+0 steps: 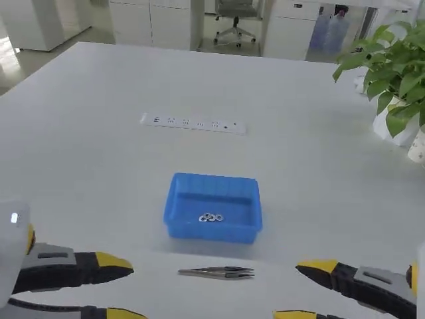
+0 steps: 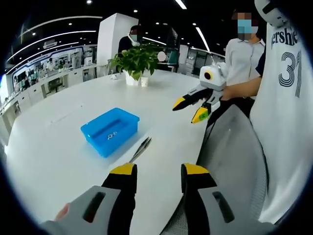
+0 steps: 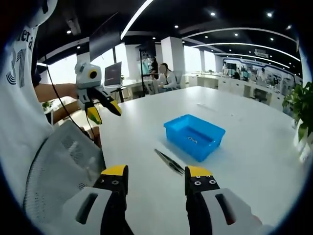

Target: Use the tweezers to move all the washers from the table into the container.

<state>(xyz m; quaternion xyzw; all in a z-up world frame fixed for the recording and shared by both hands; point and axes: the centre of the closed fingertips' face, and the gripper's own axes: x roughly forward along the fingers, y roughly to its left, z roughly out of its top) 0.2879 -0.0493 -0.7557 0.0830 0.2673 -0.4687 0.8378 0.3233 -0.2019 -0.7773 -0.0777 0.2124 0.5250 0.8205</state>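
Here, the left tool (image 1: 136,291) and the right tool (image 1: 287,290) hang low over the near edge of a pale surface (image 1: 93,166). Each has its yellow-tipped jaws spread wide, with nothing held between them. The tweezers (image 1: 216,272) lie flat on the surface between the two tools, just ahead of their tips and touching neither.

Straight beyond the tweezers, farther from both tools, stands the open-topped blue container (image 1: 211,183). A small cluster of silvery washers (image 1: 210,217) rests on its floor, toward the wall nearest the tools. There seem to be three or four, though they are too small to count with confidence.

In the left gripper view the tweezers (image 2: 140,149) lie just past the open jaws of the left tool (image 2: 160,170), with the container (image 2: 98,146) beyond them to the left. The right tool (image 2: 187,112) is held out well off to the right, beside a person's white numbered shirt (image 2: 286,112).

In the right gripper view the parted jaws of the right tool (image 3: 156,172) frame the tweezers (image 3: 169,161), and the container (image 3: 181,147) sits just behind.

Far past the container from both tools, a white power strip (image 1: 192,123) lies on the surface. A potted plant (image 1: 392,73) stands well off on the right tool's side.
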